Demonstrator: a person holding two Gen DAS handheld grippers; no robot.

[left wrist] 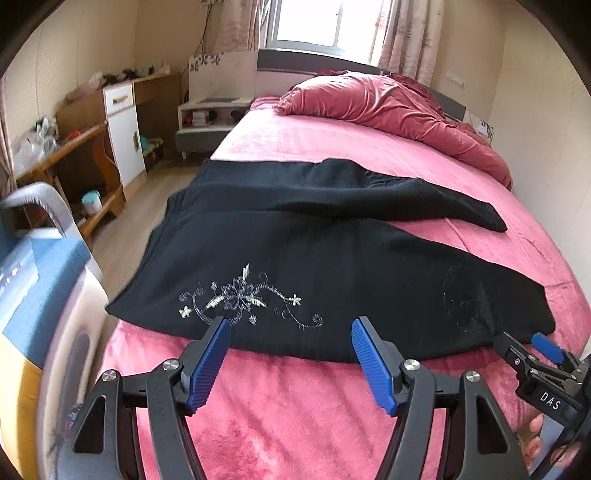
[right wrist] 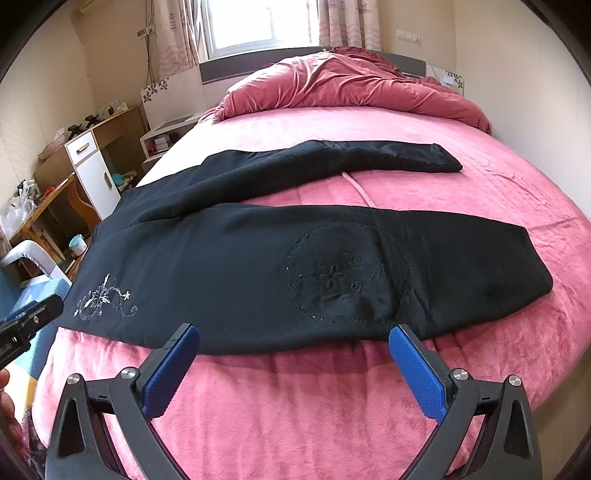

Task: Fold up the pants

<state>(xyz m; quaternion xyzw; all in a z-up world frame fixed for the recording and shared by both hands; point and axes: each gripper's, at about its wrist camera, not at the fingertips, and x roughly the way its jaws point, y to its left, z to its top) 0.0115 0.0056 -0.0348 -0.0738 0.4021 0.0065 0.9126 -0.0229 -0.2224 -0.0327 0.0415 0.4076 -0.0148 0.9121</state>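
Left gripper [left wrist: 290, 321] up front, blue fingers [left wrist: 207, 363] spread wide, nothing between them, tips hovering just at the near hem of the pants [left wrist: 332, 258]. Cannot tell whether the tips actually touch the cloth. Right gripper [right wrist: 293, 330] the same story: fingers [right wrist: 415, 374] wide apart, empty, tips poised at the near edge of the black fabric.

Readable on the right gripper's body, seen from the left wrist view: white letters "DAS" [left wrist: 550, 400]. No other writing legible.

Black pants spread flat across the pink bed [right wrist: 332, 398], waist toward the left side, legs running off to the right. Near leg lying broad and flat, white floral embroidery [left wrist: 236, 299] close to the left fingers, a darker stitched circle with a flower [right wrist: 345, 278] just beyond the right fingers. Far leg angled away, apart from the near one, pink blanket showing between them.

Further out: rumpled red duvet [right wrist: 343, 86] heaped at the head of the bed, window [right wrist: 258, 22] with curtains behind. Off to the left, a wooden desk [left wrist: 74, 144] with a white cabinet [left wrist: 123, 136], and a small white-and-teal tub [left wrist: 92, 201] on the lower shelf, contents not visible.
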